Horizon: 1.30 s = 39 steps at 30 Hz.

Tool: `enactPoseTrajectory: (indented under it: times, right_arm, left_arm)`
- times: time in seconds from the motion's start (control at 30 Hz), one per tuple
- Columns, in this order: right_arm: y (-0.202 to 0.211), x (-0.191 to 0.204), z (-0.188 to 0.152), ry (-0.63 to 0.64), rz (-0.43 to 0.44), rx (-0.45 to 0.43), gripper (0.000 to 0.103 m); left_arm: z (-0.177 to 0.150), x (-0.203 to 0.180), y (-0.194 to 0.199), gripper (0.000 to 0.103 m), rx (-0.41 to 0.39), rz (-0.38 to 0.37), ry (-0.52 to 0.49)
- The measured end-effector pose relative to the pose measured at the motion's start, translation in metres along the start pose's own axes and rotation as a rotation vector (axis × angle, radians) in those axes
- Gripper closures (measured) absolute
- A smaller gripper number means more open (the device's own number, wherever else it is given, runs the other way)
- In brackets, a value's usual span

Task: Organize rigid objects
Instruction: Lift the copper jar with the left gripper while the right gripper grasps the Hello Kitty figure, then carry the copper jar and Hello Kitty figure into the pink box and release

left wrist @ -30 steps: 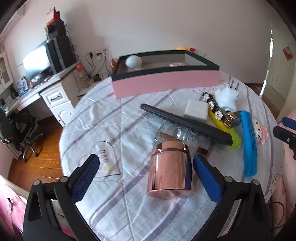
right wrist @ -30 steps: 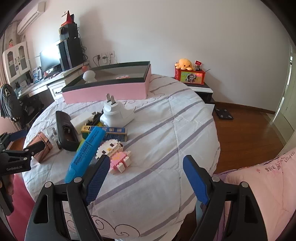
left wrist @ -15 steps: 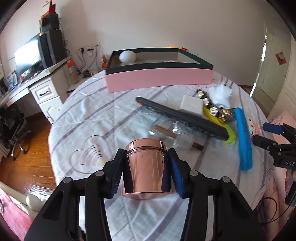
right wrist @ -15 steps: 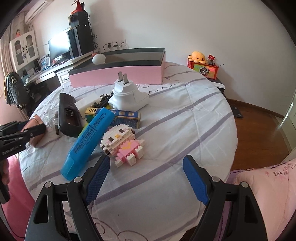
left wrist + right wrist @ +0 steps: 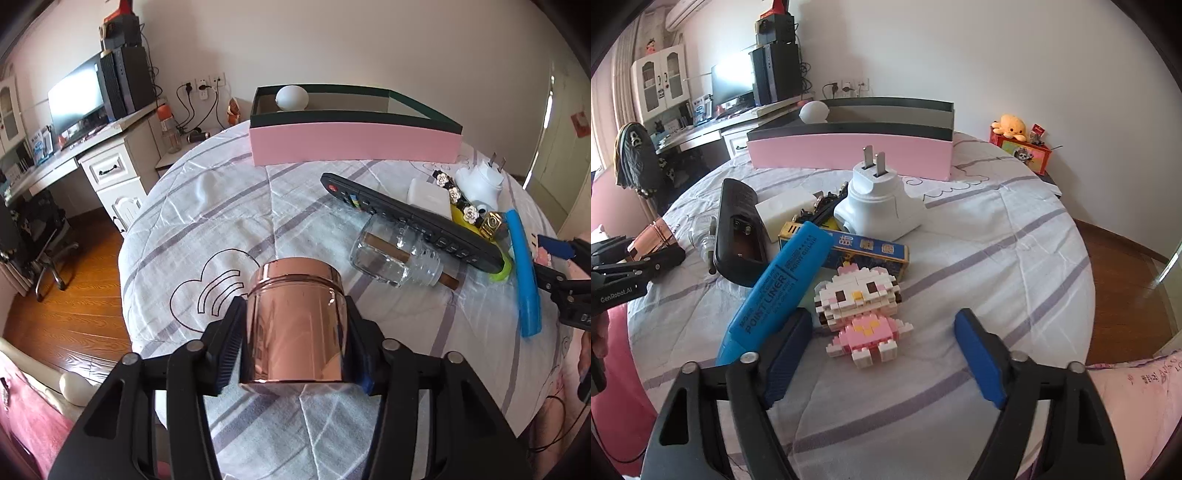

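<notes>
**Copper jar gripped; brick figure between spread jaws**

Left wrist view: copper-coloured jar (image 5: 295, 325) upright at centre on the striped tablecloth (image 5: 229, 206), clamped by the left gripper (image 5: 295, 343), whose jaws have just eased slightly wider yet both pads press its sides. Pink box (image 5: 351, 142) at 12 o'clock; glass bottle (image 5: 391, 254) at 2 o'clock.

Right wrist view: right gripper (image 5: 882, 354), jaws just narrowing, unclenched, straddles the brick figure (image 5: 862, 306) without contact. Blue marker (image 5: 779, 284) at 10 o'clock, touching the left pad.
</notes>
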State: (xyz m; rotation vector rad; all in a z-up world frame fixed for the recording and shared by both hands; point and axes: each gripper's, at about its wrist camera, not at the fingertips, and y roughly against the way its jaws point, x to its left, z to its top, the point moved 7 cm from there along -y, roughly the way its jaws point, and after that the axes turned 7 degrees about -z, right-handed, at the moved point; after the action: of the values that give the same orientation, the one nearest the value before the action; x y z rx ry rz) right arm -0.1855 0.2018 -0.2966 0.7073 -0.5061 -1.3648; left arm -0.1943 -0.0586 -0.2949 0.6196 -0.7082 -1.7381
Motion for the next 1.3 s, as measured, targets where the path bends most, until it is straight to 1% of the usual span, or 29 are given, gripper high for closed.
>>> enactPoseTrajectory:
  times: [0.03,0.07,0.13,0.2,0.27,0.37,0.43,0.5,0.53,0.8,0.97,1.2,1.3]
  right_arm:
    - [-0.001,0.000,0.000,0.006,0.003,0.000,0.037]
    - [-0.002,0.000,0.001,0.012,0.003,-0.001,0.040]
    - [-0.001,-0.002,0.002,0.016,0.003,-0.008,0.057]
    - [0.000,-0.008,0.002,0.001,-0.006,-0.014,0.057]
    - [0.001,-0.013,0.000,-0.016,-0.007,-0.011,0.057]
    - [0.004,-0.022,-0.005,-0.042,-0.041,-0.010,0.057]
    - [0.005,-0.028,-0.006,-0.066,-0.051,-0.011,0.057]
    - [0.004,-0.031,-0.007,-0.080,-0.049,-0.011,0.057]
    - [0.004,-0.032,-0.007,-0.087,-0.047,-0.013,0.057]
    - [0.001,-0.031,-0.007,-0.088,-0.059,-0.013,0.058]
    - [0.004,-0.032,-0.005,-0.086,-0.045,-0.019,0.058]
    - [0.013,-0.035,0.008,-0.090,-0.037,-0.045,0.058]
    - [0.019,-0.036,0.019,-0.083,-0.033,-0.066,0.058]
  left_arm:
    - [0.000,0.002,0.000,0.042,-0.001,0.009,0.002]
    - [0.000,0.003,0.001,0.036,-0.004,0.016,0.004]
    - [-0.001,0.005,0.001,0.032,-0.005,0.019,0.011]
    - [-0.002,0.007,0.001,0.028,-0.005,0.017,0.021]
    - [-0.003,0.008,0.001,0.028,-0.010,0.014,0.029]
    - [-0.003,0.009,0.001,0.029,-0.016,0.006,0.038]
    - [-0.002,0.008,0.001,0.038,-0.022,-0.003,0.038]
    - [-0.001,0.006,0.002,0.054,-0.027,-0.010,0.036]
    - [-0.001,0.005,0.001,0.056,-0.028,-0.009,0.030]
    - [0.000,0.004,0.004,0.056,-0.025,-0.007,0.028]
    - [0.004,0.001,0.009,0.056,-0.036,-0.015,0.023]
    - [0.022,-0.007,0.020,0.056,-0.070,-0.018,-0.009]
    - [0.032,-0.010,0.023,0.056,-0.083,-0.004,-0.029]
